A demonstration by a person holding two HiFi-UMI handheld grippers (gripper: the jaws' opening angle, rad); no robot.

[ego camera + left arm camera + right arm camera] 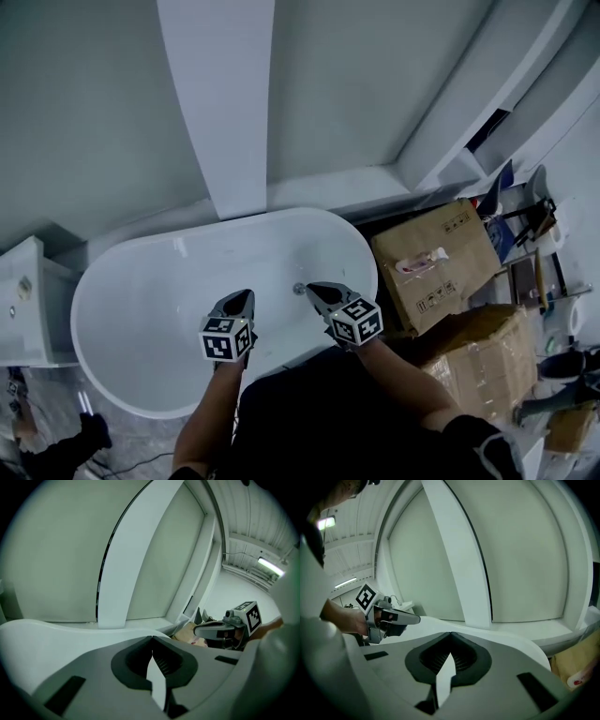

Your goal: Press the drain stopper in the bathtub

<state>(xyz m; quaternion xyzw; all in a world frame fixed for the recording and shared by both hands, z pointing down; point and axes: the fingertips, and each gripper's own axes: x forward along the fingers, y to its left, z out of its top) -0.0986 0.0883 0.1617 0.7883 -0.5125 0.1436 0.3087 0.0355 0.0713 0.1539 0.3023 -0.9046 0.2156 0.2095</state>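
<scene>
In the head view a white oval bathtub lies below me, with a small round metal drain stopper on its floor near the right end. My right gripper hangs over the tub, its tip just right of the stopper, jaws shut and empty. My left gripper hovers over the tub's middle, also shut on nothing. In the left gripper view the closed tips of the left gripper face the tub rim, with the right gripper at the side. The right gripper view shows closed tips of the right gripper and the left gripper. The stopper is hidden in both gripper views.
Cardboard boxes are stacked right of the tub, with more clutter behind them. A white curved column rises from the ledge behind the tub. A white cabinet stands at the left end. A person's dark clothing fills the bottom of the head view.
</scene>
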